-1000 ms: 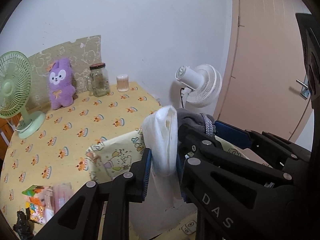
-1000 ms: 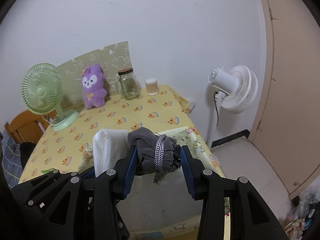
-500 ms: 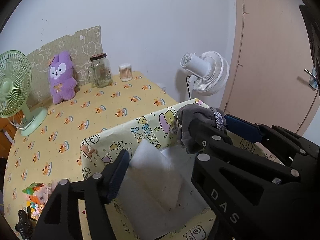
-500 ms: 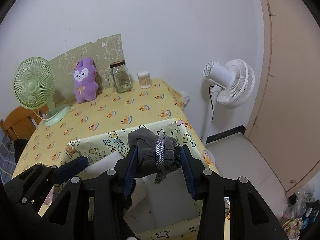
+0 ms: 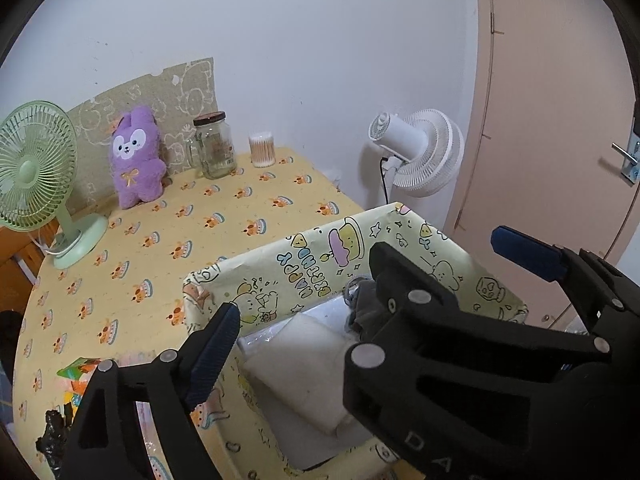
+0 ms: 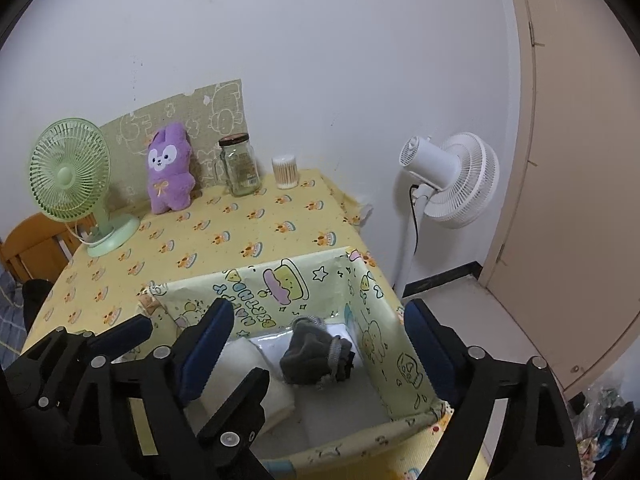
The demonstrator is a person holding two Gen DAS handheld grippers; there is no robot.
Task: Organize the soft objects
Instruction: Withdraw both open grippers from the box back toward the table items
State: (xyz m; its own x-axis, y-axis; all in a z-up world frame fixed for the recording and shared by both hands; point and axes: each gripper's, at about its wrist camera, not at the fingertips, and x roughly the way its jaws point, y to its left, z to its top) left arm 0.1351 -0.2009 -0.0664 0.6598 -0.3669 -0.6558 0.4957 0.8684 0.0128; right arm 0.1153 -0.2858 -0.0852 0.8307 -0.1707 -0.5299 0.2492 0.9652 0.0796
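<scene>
A yellow cartoon-print storage box (image 5: 320, 256) (image 6: 280, 284) stands at the table's near right corner. Inside it lie a folded white cloth (image 5: 304, 364) (image 6: 240, 364) on the left and a grey rolled sock bundle (image 6: 316, 356) (image 5: 362, 308) on the right. My left gripper (image 5: 308, 328) is open and empty above the box, over the white cloth. My right gripper (image 6: 316, 340) is open and empty above the box, over the grey bundle. A purple plush bunny (image 5: 136, 160) (image 6: 168, 168) sits at the back of the table against the wall.
A green desk fan (image 5: 36, 176) (image 6: 76, 184) stands at the back left. A glass jar (image 5: 214, 144) (image 6: 240, 164) and a cotton-swab tub (image 5: 262, 149) (image 6: 285, 171) stand beside the bunny. Colourful packets (image 5: 76, 380) lie near left. A white floor fan (image 5: 420, 152) (image 6: 452, 180) and a door are right.
Both grippers opened over the box. The white cloth dropped in first, then the grey sock bundle fell from my right gripper into the box.
</scene>
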